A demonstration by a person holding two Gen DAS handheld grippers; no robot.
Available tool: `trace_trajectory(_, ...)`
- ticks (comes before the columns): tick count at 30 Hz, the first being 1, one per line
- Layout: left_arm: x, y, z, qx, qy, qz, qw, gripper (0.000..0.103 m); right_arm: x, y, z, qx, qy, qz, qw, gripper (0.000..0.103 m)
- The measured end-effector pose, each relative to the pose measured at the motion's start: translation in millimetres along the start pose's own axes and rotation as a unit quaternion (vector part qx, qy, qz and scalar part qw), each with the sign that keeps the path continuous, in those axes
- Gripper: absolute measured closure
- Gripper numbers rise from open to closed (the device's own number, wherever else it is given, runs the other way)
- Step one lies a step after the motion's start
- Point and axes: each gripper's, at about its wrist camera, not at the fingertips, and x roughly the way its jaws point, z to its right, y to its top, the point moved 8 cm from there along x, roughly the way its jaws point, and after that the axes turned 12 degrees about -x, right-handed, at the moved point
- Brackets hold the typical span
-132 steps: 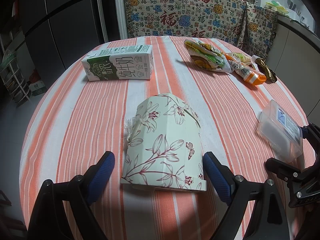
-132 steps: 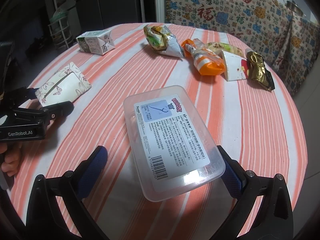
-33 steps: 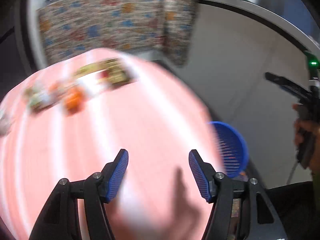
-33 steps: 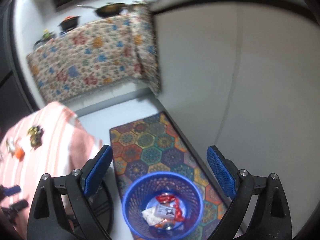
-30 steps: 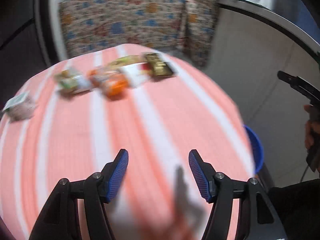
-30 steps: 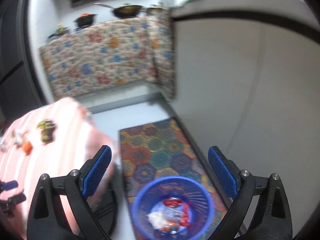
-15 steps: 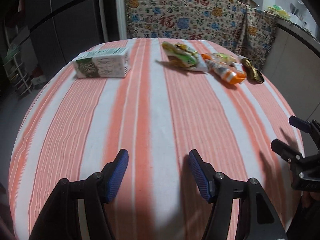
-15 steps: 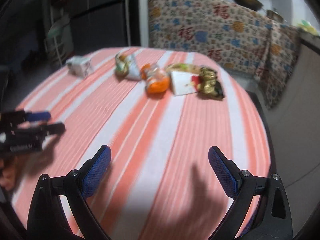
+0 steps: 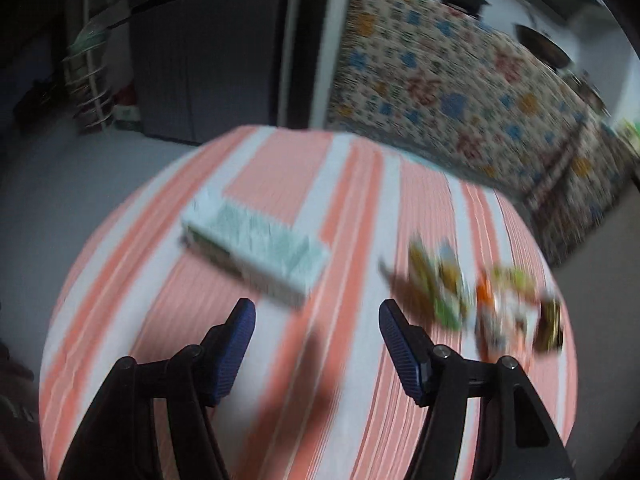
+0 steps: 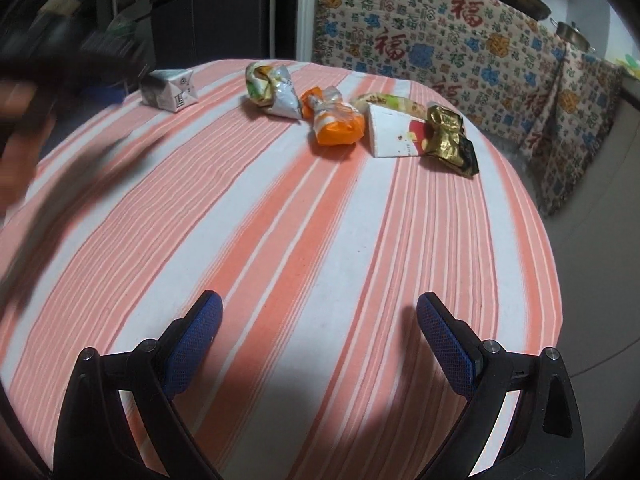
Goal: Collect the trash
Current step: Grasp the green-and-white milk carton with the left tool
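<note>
A green-and-white milk carton (image 9: 256, 250) lies on the striped tablecloth (image 9: 344, 380), blurred, just beyond my left gripper (image 9: 314, 312), whose jaws stand open and empty. To its right lie blurred snack wrappers (image 9: 440, 292). In the right wrist view the carton (image 10: 170, 90) is far left; a green-and-silver wrapper (image 10: 272, 90), an orange wrapper (image 10: 336, 120), a white paper cup (image 10: 396, 136) and a gold wrapper (image 10: 450, 140) lie in a row at the far side. My right gripper (image 10: 318, 314) hangs open and empty over the near cloth.
A round table under the orange-and-white cloth (image 10: 280, 240); its edge drops off to the right. A patterned drape (image 10: 460, 40) covers the counter behind, with pans on top. A dark fridge (image 9: 208, 52) stands at the back left. A blurred hand with the other gripper (image 10: 36, 80) shows at far left.
Both grippers swung from the blue bin back over the table. In the last half second the left one moved toward the milk carton and rolled; the right one stayed nearly still.
</note>
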Motion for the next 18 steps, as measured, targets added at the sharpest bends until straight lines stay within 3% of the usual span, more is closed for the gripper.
trace_trajectory(4,32,38,4,-0.048,0.059,-0.007,0.9971,0.037,0,0,-1,0.0,0.009,0.002,1.0,0.005)
trace_trajectory(8,61,36,-5,-0.073,0.121,-0.024,0.9897,0.037,-1,0,0,0.005,0.016,0.007,1.0,0.005)
trace_trajectory(10,63,34,-8,-0.065,0.151,-0.007,0.9863,0.037,-1,0,-1,0.006,0.02,0.008,1.0,0.005)
trace_trajectory(13,61,31,-14,-0.062,0.172,0.006,0.9832,0.037,0,0,-1,0.008,0.022,0.007,1.0,0.005)
trace_trajectory(18,55,25,-30,-0.067,0.17,0.005,0.9831,0.037,1,0,0,0.011,0.02,0.003,1.0,0.005)
